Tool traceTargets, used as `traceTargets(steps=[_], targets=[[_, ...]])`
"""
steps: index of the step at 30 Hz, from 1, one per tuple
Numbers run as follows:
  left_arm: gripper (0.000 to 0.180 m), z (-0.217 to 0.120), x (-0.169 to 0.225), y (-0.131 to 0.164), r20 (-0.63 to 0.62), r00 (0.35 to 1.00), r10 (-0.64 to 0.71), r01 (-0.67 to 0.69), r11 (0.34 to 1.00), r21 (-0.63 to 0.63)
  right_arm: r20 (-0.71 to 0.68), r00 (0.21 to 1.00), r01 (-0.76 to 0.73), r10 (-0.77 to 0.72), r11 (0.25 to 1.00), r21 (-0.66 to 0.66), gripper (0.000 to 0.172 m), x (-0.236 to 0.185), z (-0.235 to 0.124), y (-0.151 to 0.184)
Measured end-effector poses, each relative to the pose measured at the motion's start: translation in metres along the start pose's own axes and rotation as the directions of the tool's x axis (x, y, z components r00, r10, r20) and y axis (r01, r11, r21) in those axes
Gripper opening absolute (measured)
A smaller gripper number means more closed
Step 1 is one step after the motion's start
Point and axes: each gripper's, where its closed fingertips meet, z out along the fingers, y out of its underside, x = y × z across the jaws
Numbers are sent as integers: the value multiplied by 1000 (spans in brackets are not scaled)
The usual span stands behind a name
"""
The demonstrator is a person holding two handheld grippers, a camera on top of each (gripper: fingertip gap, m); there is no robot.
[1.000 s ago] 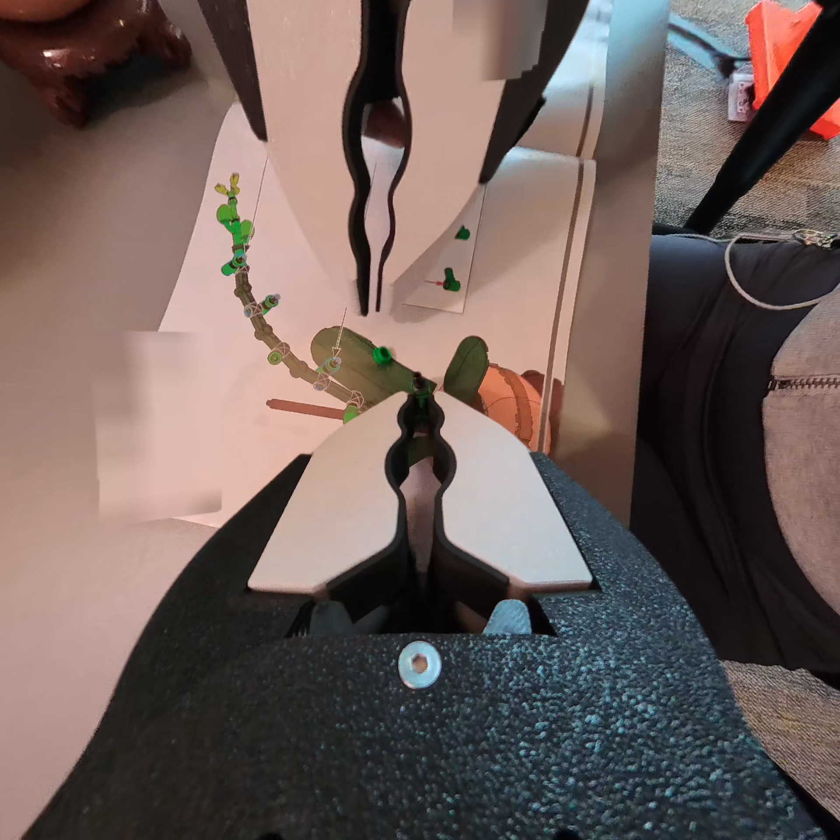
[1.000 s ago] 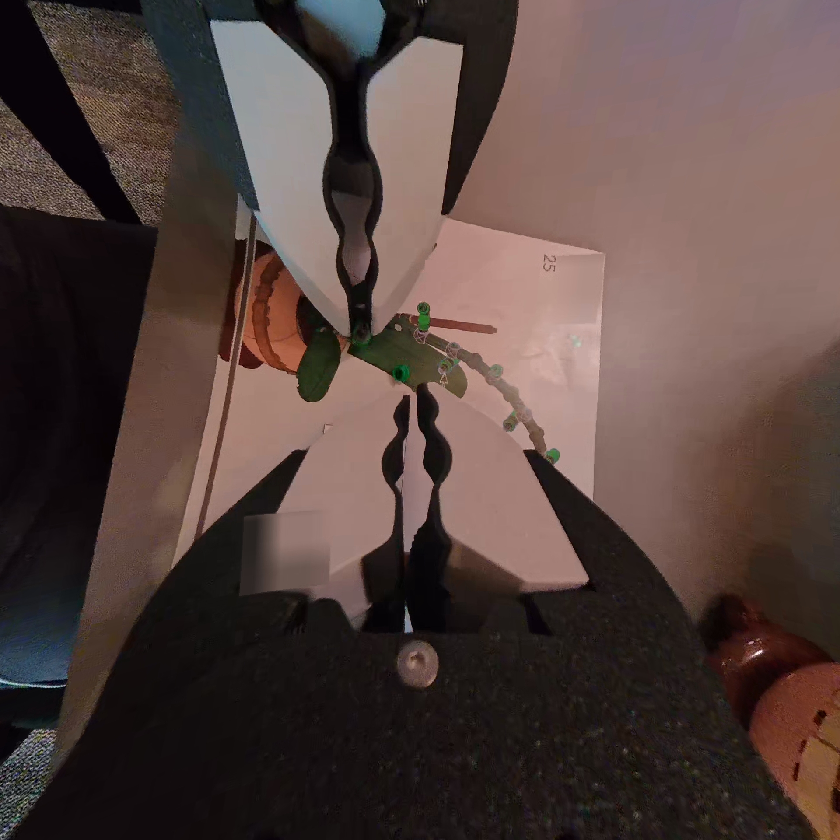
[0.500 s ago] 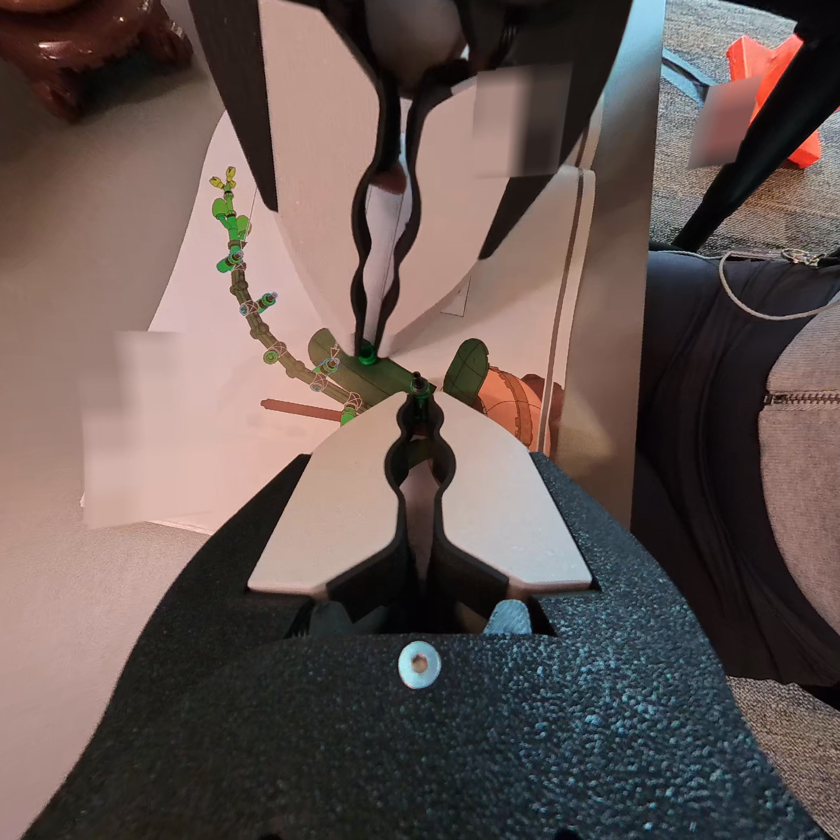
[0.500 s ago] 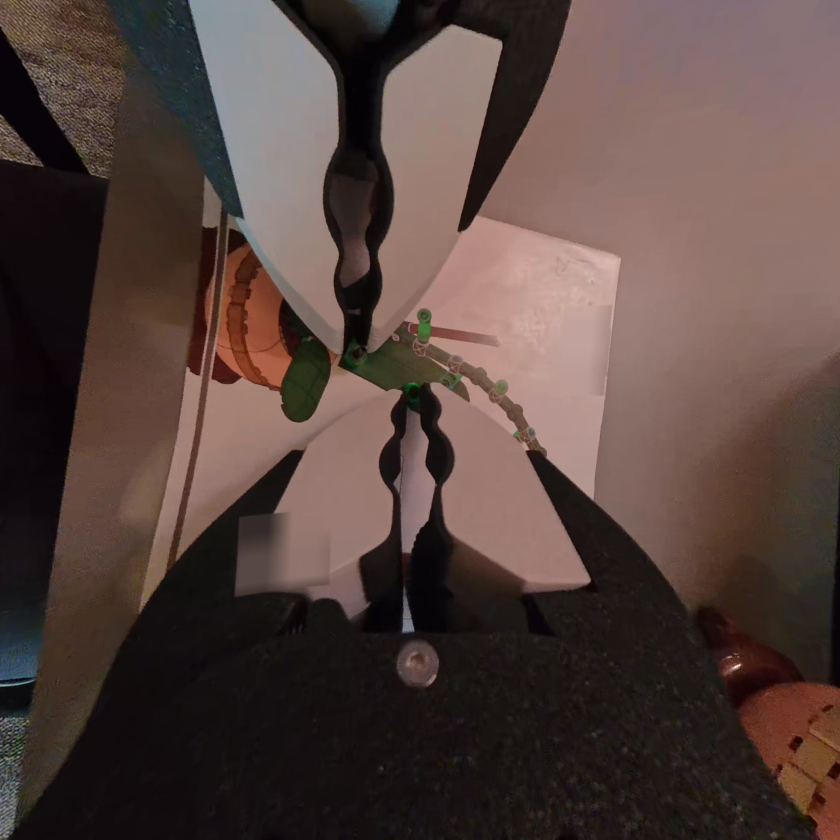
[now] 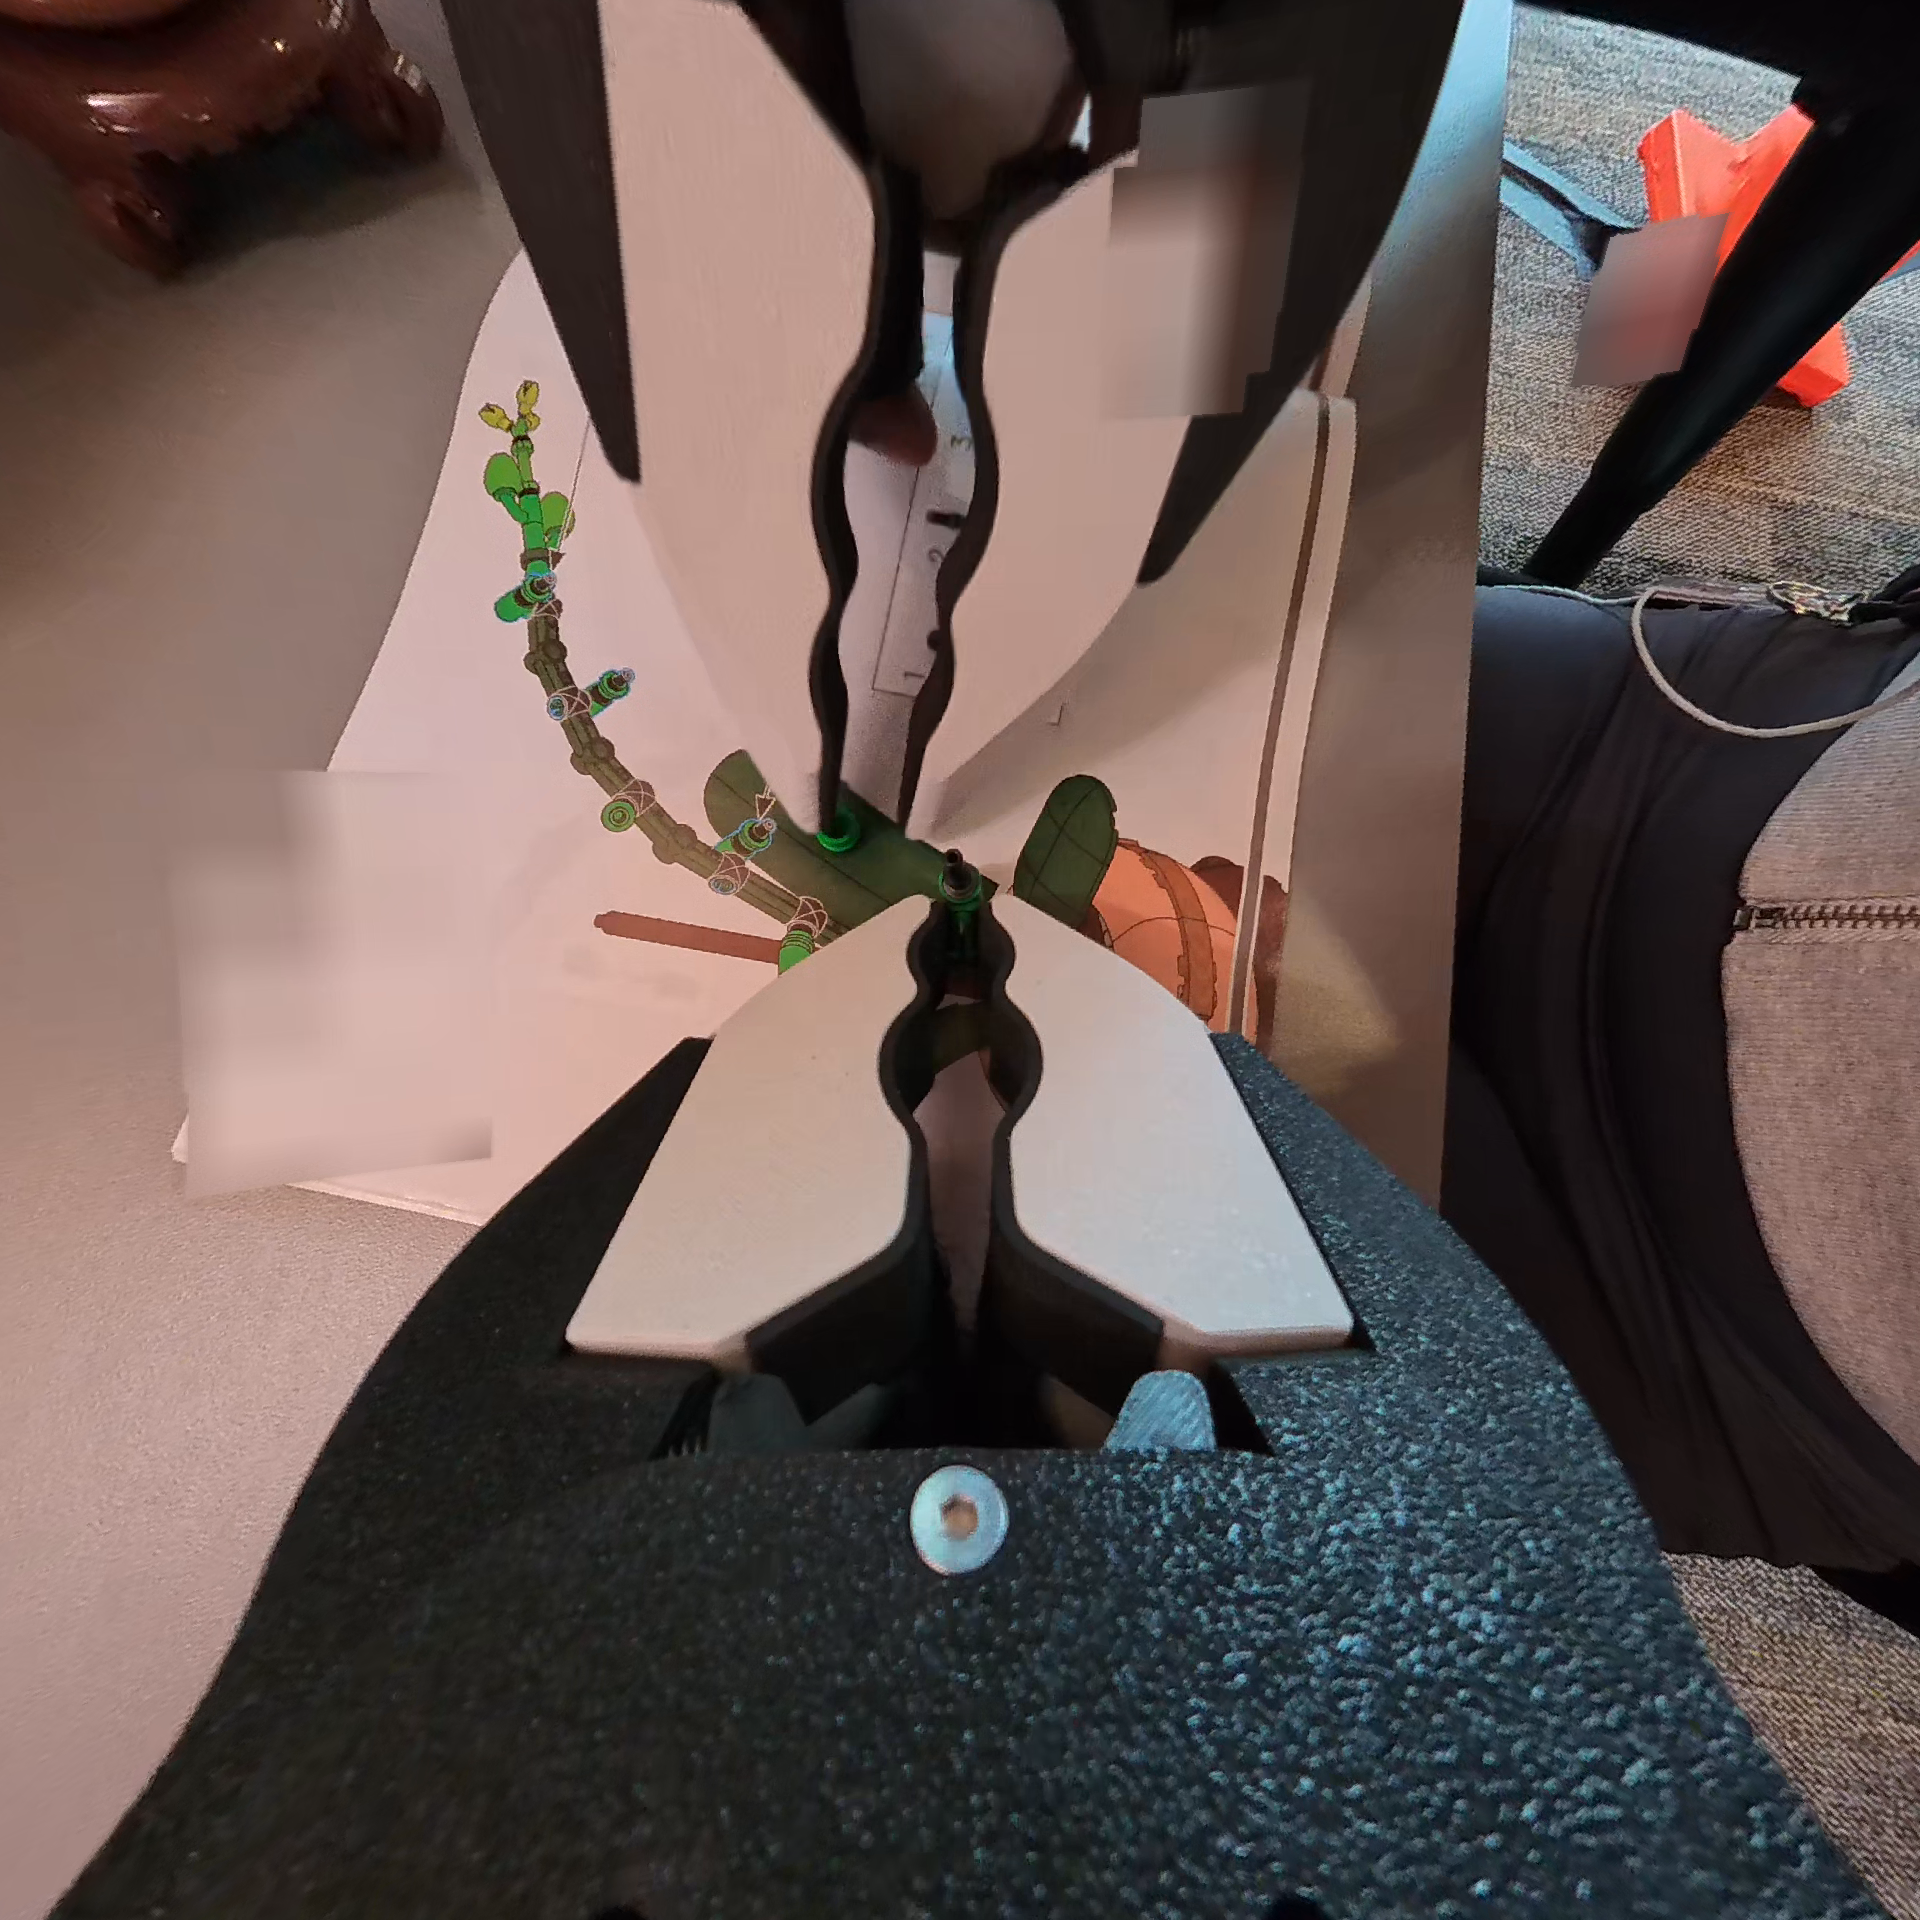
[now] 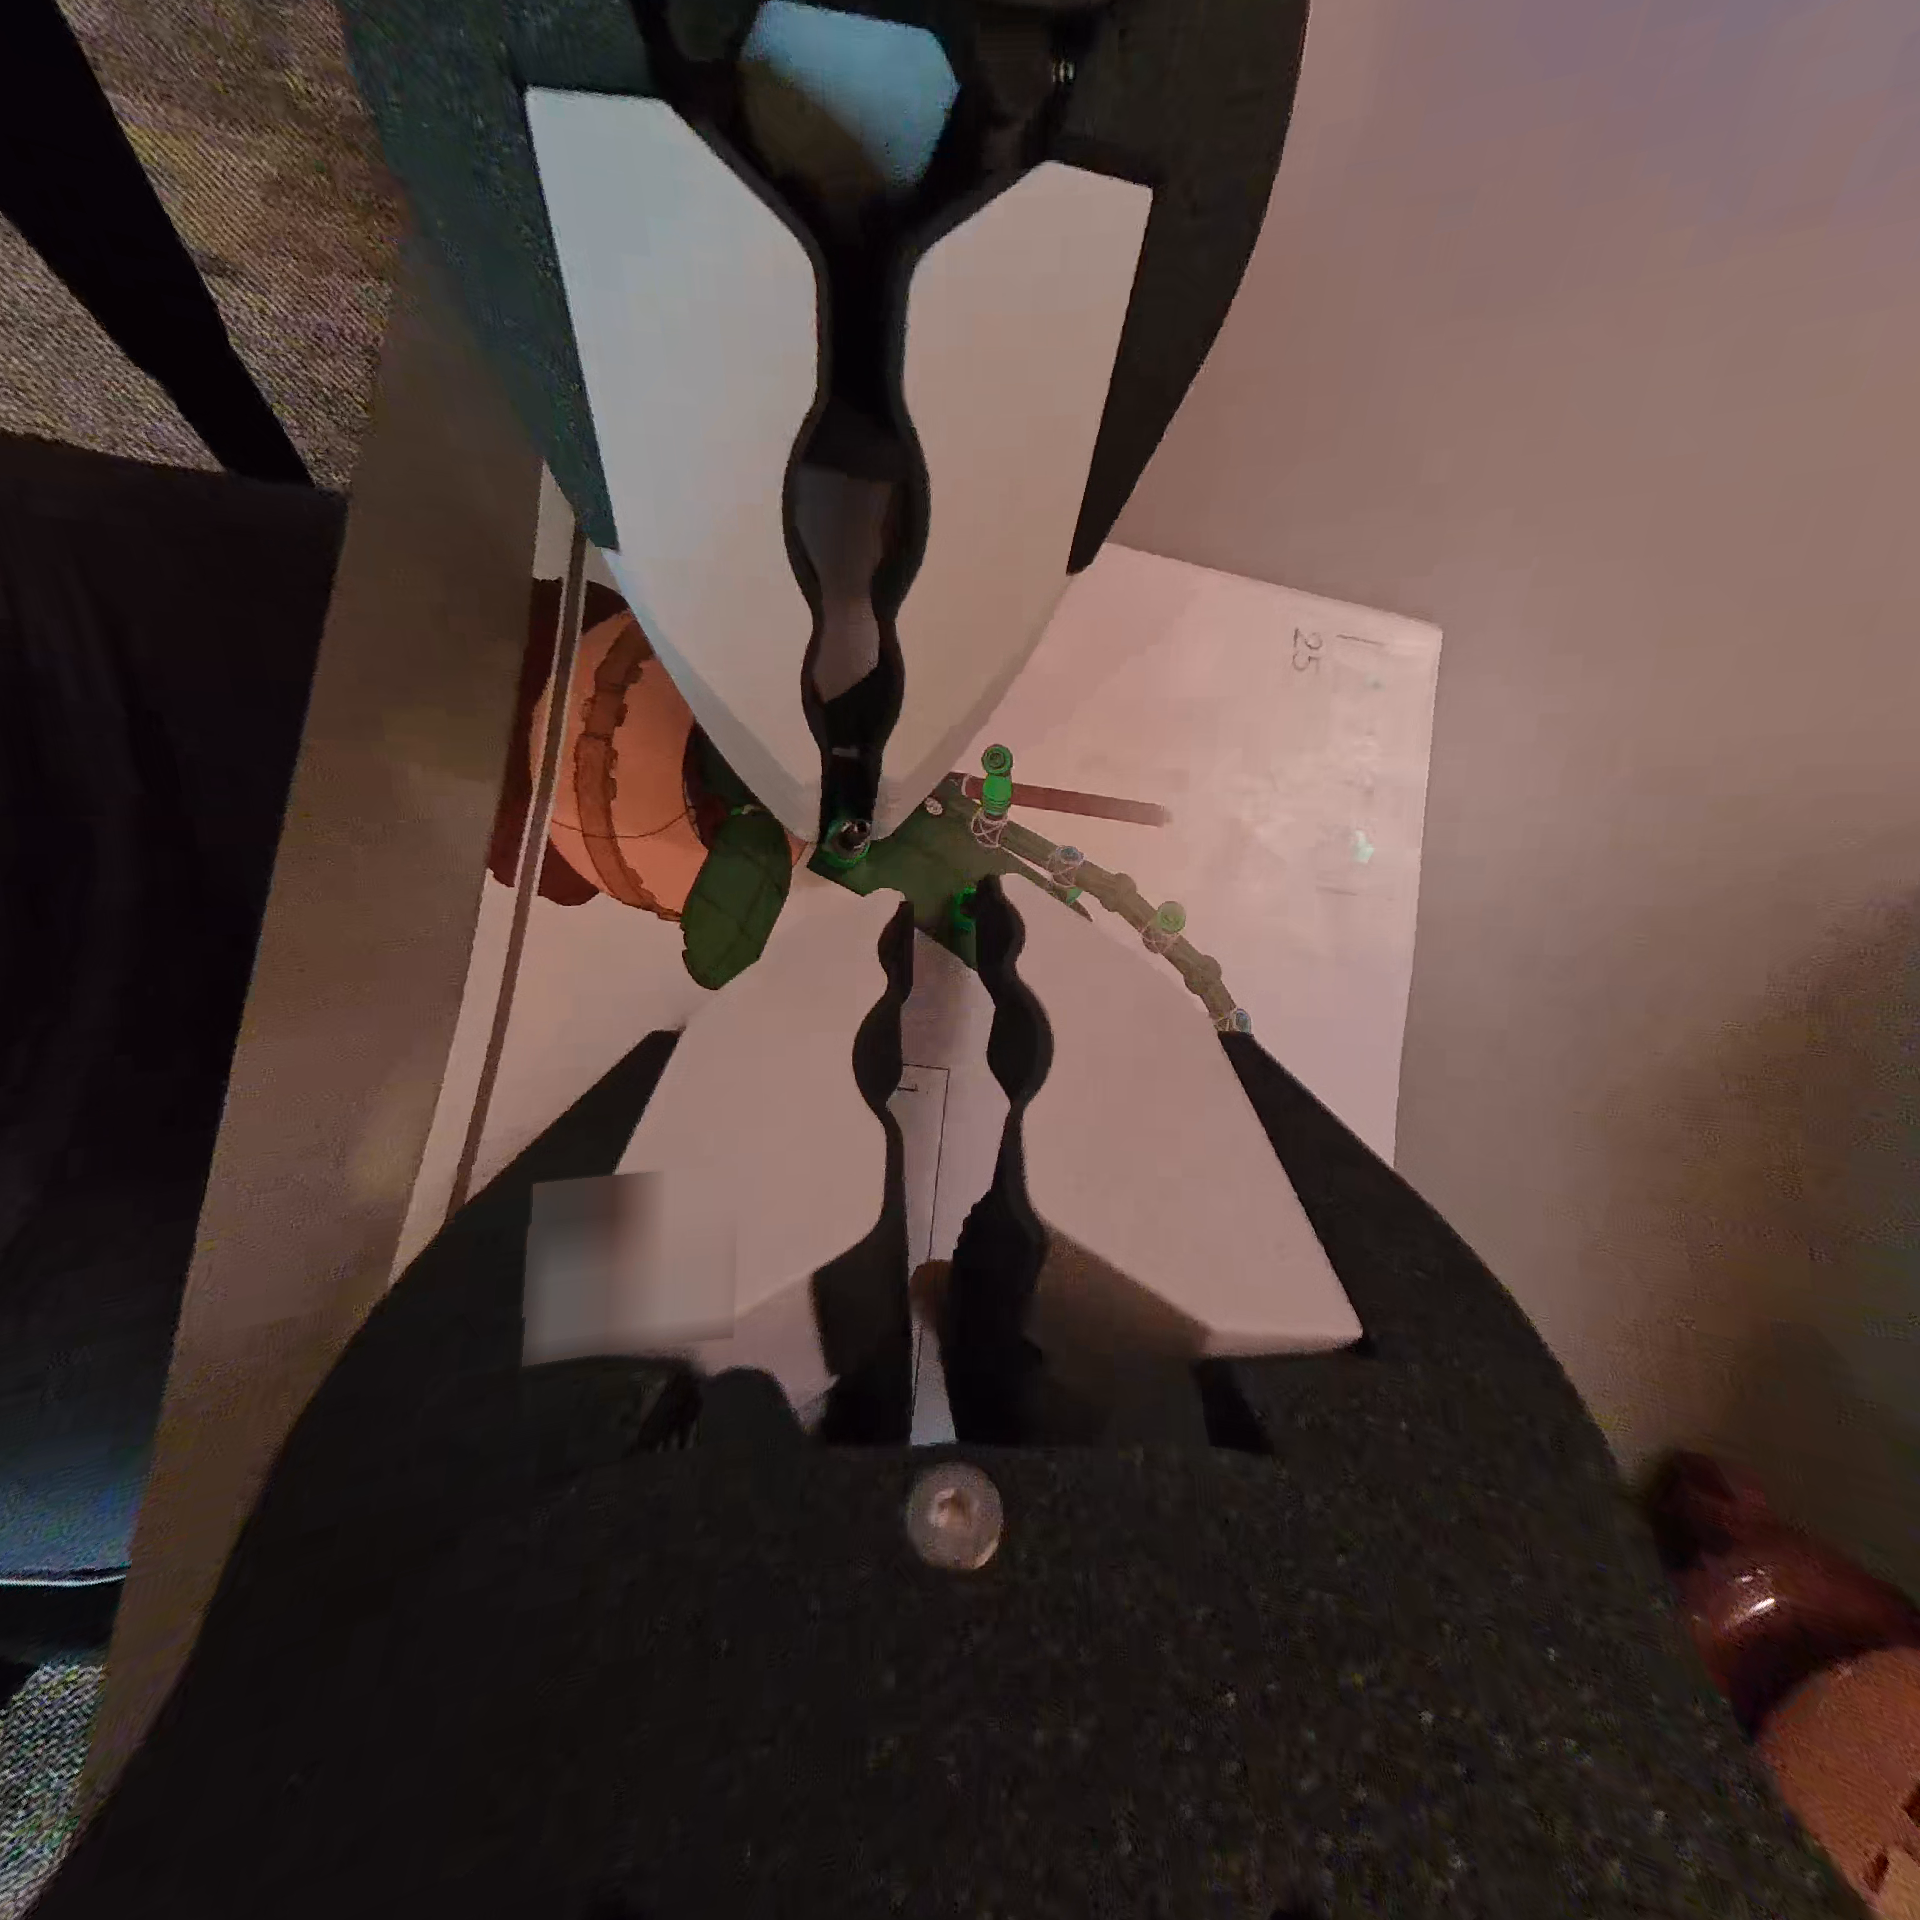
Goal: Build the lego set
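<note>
The left gripper has its fingers closed on a small green peg with a dark tip, which sticks out just past the fingertips. The peg sits at one end of a dark green leaf-shaped piece, part of which shows in the hollow between the fingers.

Just beyond those fingertips the right gripper reaches in from the opposite side, tip to tip with the left one. Its fingers stand a little apart, astride a bright green stud on the same leaf piece. One fingertip is against the stud, while the other stands clear of it.

Under both sets of fingers lies an open instruction booklet. Its page shows a printed curved stem with green buds to the left of the left fingers and an orange pot to their right.

The booklet lies on a pale table. Far beyond the left fingers and to their left stands a glossy brown object. To their right, past the table edge, are a person's dark clothing, and farther off an orange object on grey carpet.
</note>
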Motion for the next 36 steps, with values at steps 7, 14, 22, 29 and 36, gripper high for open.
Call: traceTargets(steps=[7,14,22,29,36], targets=[[4,0,0,0,2,1000,1,-1,1000,0,1,999,-48,48,999,-7,2,8,5,3],[4,0,0,0,2,1000,2,-2,1000,0,324,799,-506,507,858,-95,3,-4,-2,9],[4,0,0,0,-1,1000,0,0,1000,4,234,819,-490,523,851,-188,7,8,-6,16],[4,0,0,0,-2,1000,0,0,1000,5,135,869,-445,477,870,-211,13,20,-13,28],[4,0,0,0,-2,1000,2,-2,1000,6,83,895,-413,437,886,-213,11,26,-15,34]])
